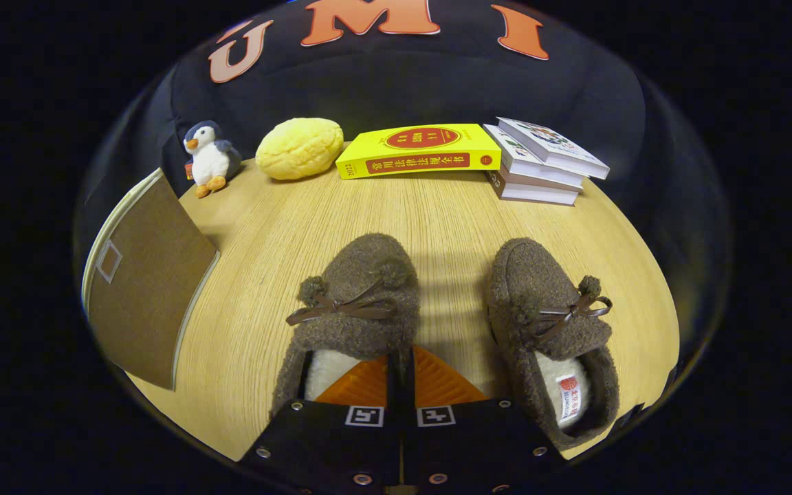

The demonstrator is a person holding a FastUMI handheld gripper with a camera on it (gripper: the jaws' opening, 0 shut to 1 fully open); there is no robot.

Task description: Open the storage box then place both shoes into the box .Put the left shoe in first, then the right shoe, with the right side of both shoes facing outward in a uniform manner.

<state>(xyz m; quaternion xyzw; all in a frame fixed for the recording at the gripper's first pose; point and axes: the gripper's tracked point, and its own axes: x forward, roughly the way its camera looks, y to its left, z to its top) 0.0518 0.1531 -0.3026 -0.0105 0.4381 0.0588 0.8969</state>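
A: On the wooden table point(437, 220), two brown fuzzy shoes sit side by side, toes pointing away. Where is the gripper point(401, 375)?

B: Over the nearer shoe point(355, 309). Its orange fingers point(358, 388) are narrow, nearly together, with the shoe's inner side wall between them. One finger sits inside the white lining, the other outside, so I judge it is pinching that wall to lift the shoe.

A: And the other shoe point(551, 330)?

B: Just beside it, apart, untouched, with its label showing in the heel.

A: The box?

B: The brown fabric box point(145, 302) stands off to the side of the nearer shoe, near the table's edge. I cannot tell whether its flap is open.

A: Why grip the side wall?

B: Probably because it gives a thin, firm edge, and keeps the shoe level for sliding in sideways.

A: Anything behind?

B: A toy penguin point(209, 158), a yellow cushion point(300, 148), a yellow book point(420, 151) and a stack of books point(540, 168), all well clear.
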